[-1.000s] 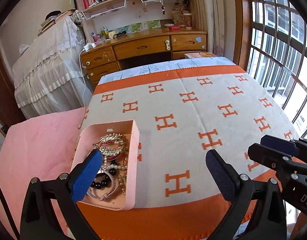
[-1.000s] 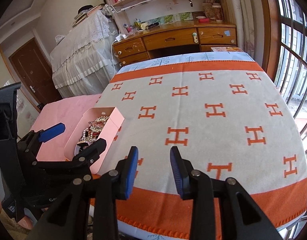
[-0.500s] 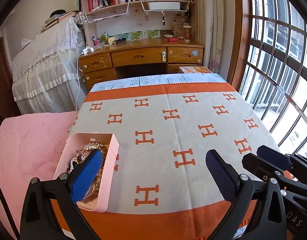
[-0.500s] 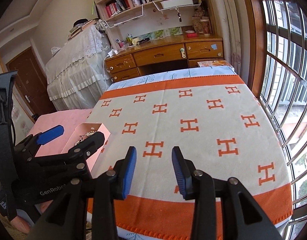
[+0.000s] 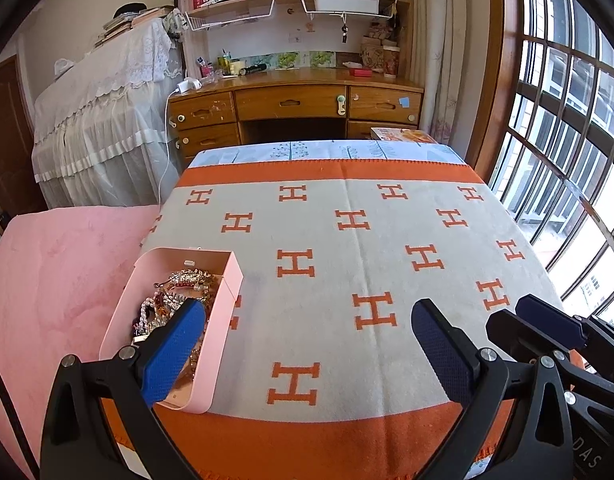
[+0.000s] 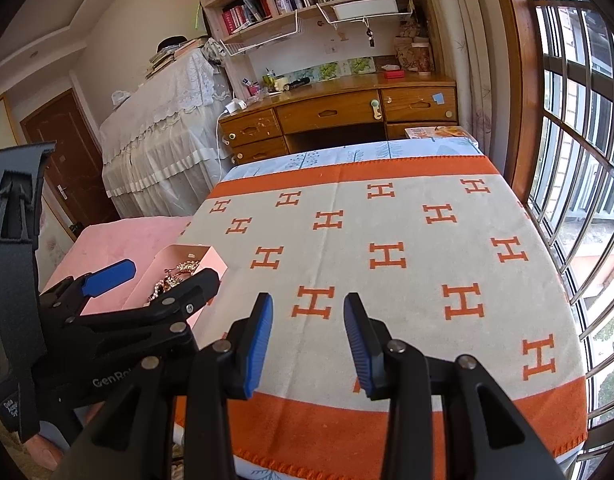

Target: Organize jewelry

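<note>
Jewelry [image 5: 175, 300], a tangle of pearls, gold chain & beads, fills a smooth pink rounded-corner box [image 5: 223, 312] at lower left of left-wrist view, on fuzzy grey/orange H-print blanket [image 5: 347, 264]. Left gripper [image 5: 307, 352] hovers low, fingers wide apart, empty. Right gripper [image 6: 309, 336] level, fingers partly apart, empty.

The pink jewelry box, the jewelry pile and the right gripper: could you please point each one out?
pink jewelry box [image 5: 227, 280]: left wrist view, on its right outer wall.
jewelry pile [image 5: 179, 288]: left wrist view, on the gold pieces inside.
right gripper [image 6: 309, 338]: right wrist view, midway between its fingers.
</note>
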Motion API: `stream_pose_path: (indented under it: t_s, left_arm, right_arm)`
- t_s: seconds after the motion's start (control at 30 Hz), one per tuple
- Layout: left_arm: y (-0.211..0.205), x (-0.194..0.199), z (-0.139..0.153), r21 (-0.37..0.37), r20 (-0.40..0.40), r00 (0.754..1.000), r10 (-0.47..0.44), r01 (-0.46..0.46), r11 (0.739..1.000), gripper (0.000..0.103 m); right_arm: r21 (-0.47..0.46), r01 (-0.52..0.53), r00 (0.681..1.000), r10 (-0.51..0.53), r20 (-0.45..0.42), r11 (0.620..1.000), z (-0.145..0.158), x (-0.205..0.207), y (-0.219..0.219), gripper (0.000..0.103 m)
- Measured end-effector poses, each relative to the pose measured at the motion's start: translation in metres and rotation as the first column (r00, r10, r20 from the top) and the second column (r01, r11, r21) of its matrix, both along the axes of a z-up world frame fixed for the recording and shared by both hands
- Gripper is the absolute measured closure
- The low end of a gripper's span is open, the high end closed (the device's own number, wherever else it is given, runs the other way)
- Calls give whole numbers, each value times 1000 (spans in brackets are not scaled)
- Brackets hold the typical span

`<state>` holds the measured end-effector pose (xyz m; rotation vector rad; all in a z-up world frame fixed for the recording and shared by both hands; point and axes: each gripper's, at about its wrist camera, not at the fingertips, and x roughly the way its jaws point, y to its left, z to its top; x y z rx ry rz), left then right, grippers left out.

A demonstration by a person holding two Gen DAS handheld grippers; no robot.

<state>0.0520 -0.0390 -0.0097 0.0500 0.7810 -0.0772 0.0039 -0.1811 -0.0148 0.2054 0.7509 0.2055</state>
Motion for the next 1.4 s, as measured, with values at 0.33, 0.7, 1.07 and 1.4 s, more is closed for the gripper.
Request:
stream_pose_path:
  t_s: [0.33,0.7,1.07,1.4]
  left_arm:
    - [0,0,0,-4,-4,1000,-1,1,1000,1]
    - [-1,-1,-3,-6,-8,1000,-1,1,1000,1]
    - [0,-1,-3,-7,-7,1000,0,0,1000,1]
    - [0,-1,-3,-7,-7,1000,-1,1,1000,1]
  right_arm:
    - [2,-1,1000,1,-1,1000,0,0,0,65]
    - [6,-2,1000,2,-2,1000,0,-1,1,65]
    - [6,-2,1000,2,-1,1000,0,-1,0,65]
    - [7,-2,1000,2,-1,1000,0,0,1,65]
